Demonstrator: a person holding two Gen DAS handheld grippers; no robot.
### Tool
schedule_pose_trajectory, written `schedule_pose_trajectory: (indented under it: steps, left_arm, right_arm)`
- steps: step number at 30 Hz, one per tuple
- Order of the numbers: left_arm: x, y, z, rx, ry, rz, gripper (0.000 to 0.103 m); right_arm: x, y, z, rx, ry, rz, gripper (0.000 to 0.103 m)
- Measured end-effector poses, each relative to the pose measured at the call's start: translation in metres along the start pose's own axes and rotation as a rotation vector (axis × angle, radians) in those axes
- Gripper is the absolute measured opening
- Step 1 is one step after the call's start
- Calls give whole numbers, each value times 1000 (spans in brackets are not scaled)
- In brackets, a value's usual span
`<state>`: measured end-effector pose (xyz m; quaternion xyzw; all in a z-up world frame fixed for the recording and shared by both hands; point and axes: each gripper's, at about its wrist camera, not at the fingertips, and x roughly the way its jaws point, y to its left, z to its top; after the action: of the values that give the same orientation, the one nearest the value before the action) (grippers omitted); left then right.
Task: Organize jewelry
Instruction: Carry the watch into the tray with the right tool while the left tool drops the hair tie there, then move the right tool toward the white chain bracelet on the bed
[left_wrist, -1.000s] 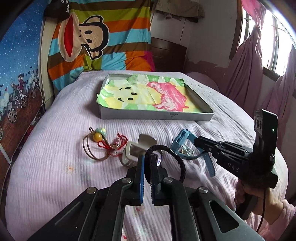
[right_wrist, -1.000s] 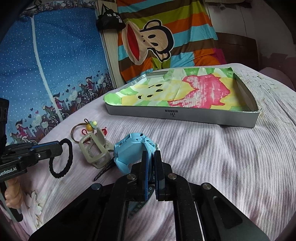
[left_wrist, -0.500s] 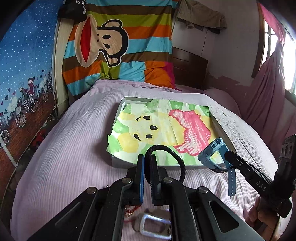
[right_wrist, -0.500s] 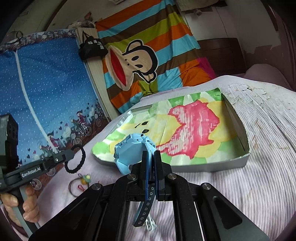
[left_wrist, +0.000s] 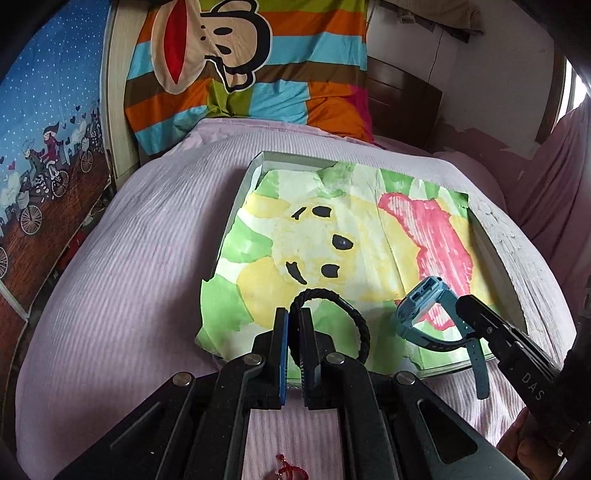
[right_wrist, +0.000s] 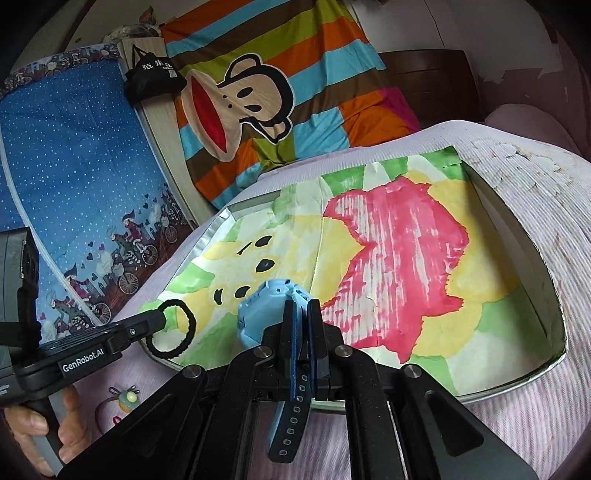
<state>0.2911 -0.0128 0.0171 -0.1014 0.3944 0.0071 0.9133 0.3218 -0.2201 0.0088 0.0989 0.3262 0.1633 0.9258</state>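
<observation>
Left gripper (left_wrist: 293, 319) clamped on black braided bracelet (left_wrist: 360, 325), loop sticking out to its right, hanging over near-left corner of box (left_wrist: 255, 164). Right gripper (right_wrist: 304, 314) clamped on strap of blue watch (right_wrist: 271, 306), watch body ahead of the tips, loose strap end dangling below. Both loads already over the painted paper lining (right_wrist: 399, 258), near edge of box just under the fingers. Drop zone straight ahead and below for both; left one nearer the box's left side, right one nearer centre. Watch's long axis roughly along the gripper line. Probably just lower and release. More jewelry left on pink bedspread (left_wrist: 122, 266) behind: red cord (left_wrist: 290, 470), bead ring (right_wrist: 127, 400).
</observation>
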Motion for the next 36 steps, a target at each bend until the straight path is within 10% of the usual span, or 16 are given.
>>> schedule_pose_trajectory:
  steps: [11,22,31,36]
  left_arm:
    - [-9,4,-16,-18,-20,-32,12]
    - [-76,5,-50,-10,-245,-79,84]
    - [-119,12,-87,-24,-381,-65,103]
    - [-130,12,-103,7,-404,-52,103]
  right_arm:
    - [-17,-9,-7,-14,-37,17,18]
    - [-98,-10,-33,-68,-236,-11,64]
    - [-161,-8,-55,-78,-358,-48,102]
    - [-180,-2,-73,-108,-371,-61,102]
